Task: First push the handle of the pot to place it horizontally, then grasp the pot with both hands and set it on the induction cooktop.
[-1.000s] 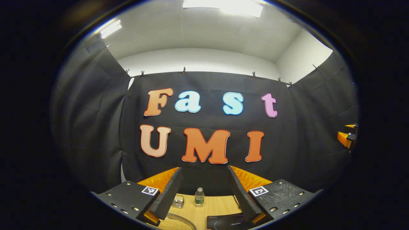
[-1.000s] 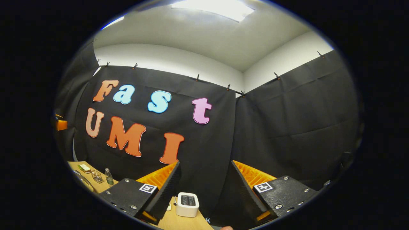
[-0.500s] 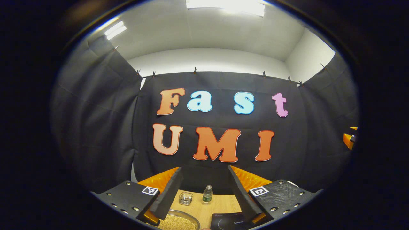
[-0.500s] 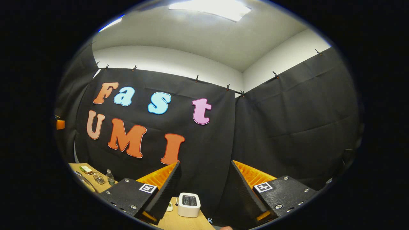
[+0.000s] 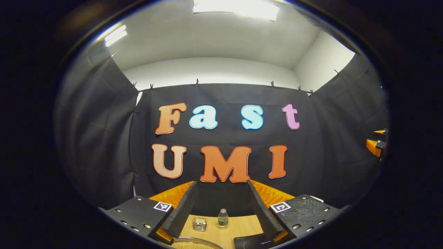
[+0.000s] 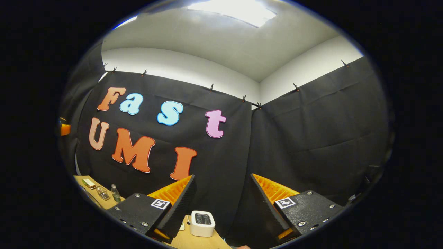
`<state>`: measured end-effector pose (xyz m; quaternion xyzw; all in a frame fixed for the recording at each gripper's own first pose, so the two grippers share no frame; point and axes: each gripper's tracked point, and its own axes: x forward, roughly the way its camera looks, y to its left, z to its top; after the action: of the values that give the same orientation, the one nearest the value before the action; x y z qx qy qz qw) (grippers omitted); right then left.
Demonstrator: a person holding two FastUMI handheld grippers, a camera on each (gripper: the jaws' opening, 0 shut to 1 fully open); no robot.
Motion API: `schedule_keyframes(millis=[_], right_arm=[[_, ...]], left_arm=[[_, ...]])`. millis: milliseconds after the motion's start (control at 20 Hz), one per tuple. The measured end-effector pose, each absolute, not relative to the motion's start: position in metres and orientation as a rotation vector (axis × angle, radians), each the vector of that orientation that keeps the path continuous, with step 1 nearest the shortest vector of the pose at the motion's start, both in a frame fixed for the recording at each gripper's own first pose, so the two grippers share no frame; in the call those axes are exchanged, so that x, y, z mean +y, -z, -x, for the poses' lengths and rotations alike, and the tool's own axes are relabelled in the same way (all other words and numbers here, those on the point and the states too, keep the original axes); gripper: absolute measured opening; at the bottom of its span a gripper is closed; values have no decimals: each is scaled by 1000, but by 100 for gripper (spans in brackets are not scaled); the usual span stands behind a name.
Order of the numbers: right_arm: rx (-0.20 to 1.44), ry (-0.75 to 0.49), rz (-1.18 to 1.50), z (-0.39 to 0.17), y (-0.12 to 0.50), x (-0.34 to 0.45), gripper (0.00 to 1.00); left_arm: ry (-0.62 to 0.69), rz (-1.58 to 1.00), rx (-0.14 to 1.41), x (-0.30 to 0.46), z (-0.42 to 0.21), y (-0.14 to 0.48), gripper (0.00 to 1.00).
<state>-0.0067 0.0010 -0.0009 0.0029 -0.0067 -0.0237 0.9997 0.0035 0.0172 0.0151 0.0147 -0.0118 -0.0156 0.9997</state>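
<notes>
Left gripper (image 5: 221, 193): held high and level, jaws spread wide, nothing between them. Through the gap, low in the left gripper view, the wooden table (image 5: 242, 224) carries a small wire basket (image 5: 199, 223) and a clear bottle (image 5: 223, 218) side by side. At the bottom edge sit the rim of a round vessel holding pale grains (image 5: 193, 243), likely the pot, and beside it the corner of a dark flat panel (image 5: 254, 241), likely the induction cooktop. No handle can be made out.

Right gripper (image 6: 221, 193): also raised, jaws apart and empty. Below it, bottom centre of the right gripper view, a white toaster (image 6: 202, 224) stands on the table.

Judgement: the handle push is not begun. The next move calls for lowering both grippers toward the table and finding the handle.
</notes>
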Motion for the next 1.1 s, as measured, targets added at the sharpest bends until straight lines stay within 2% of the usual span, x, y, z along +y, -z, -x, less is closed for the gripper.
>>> schedule_keyframes(millis=[100, 200, 250, 400, 600, 800, 850, 900, 1100], right_arm=[[-3, 76, 7, 10, 2, 2, 95], [8, 97, 8, 12, 2, 6, 95], [13, 104, 4, 14, 3, 8, 95], [34, 119, -4, 16, 5, 14, 95], [46, 139, 1, 20, 5, 17, 95], [78, 175, 22, 26, 11, 7, 95], [84, 189, 26, 28, 11, 3, 95], [88, 203, 29, 31, 12, -1, 95], [113, 239, 44, 41, 17, -14, 95]], left_arm=[[76, -24, 21, 19, -11, -1, 87], [126, -38, 82, 18, -16, 19, 91], [150, -52, 117, 18, -18, 30, 72], [252, -76, 248, 4, -14, 74, 51], [382, -85, 459, -12, 5, 138, 18], [448, -113, 668, -13, 31, 200, 18], [441, -127, 723, -8, 34, 217, 16], [450, -128, 785, -7, 42, 233, 5], [483, -107, 1024, -1, 84, 288, 3]])
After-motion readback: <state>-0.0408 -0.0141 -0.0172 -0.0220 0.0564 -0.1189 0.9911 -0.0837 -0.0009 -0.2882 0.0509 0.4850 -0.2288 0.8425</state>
